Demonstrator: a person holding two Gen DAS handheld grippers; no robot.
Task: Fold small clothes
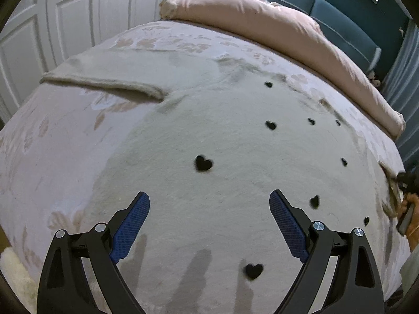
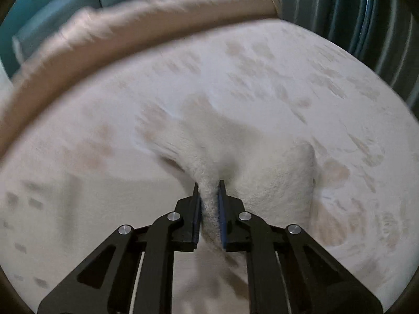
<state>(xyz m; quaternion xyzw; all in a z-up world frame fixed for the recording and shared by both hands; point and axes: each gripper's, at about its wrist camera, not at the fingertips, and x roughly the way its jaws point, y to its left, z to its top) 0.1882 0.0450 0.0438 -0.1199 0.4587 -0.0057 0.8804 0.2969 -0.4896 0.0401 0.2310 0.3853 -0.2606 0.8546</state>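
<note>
A cream fleece garment point(image 1: 209, 136) with several small black hearts lies spread flat on the bed; one sleeve point(image 1: 104, 83) stretches out to the left. My left gripper point(image 1: 209, 198) hovers over the garment's near part, jaws wide open, nothing between the blue pads point(image 1: 131, 225). In the right wrist view, which is blurred, my right gripper point(image 2: 209, 185) is shut on a pinched fold of the same fleece garment point(image 2: 235, 141), and the cloth rises in a ridge ahead of the fingers. At the left wrist view's right edge the right gripper point(image 1: 407, 180) shows partly, at the garment's edge.
The bed has a pale floral cover point(image 1: 52, 144). A rolled pink duvet point(image 1: 262, 21) lies along the far side against a teal headboard point(image 1: 340, 13). White panelled doors point(image 1: 65, 13) stand beyond the bed on the left. Striped curtains point(image 2: 353, 13) hang at the right.
</note>
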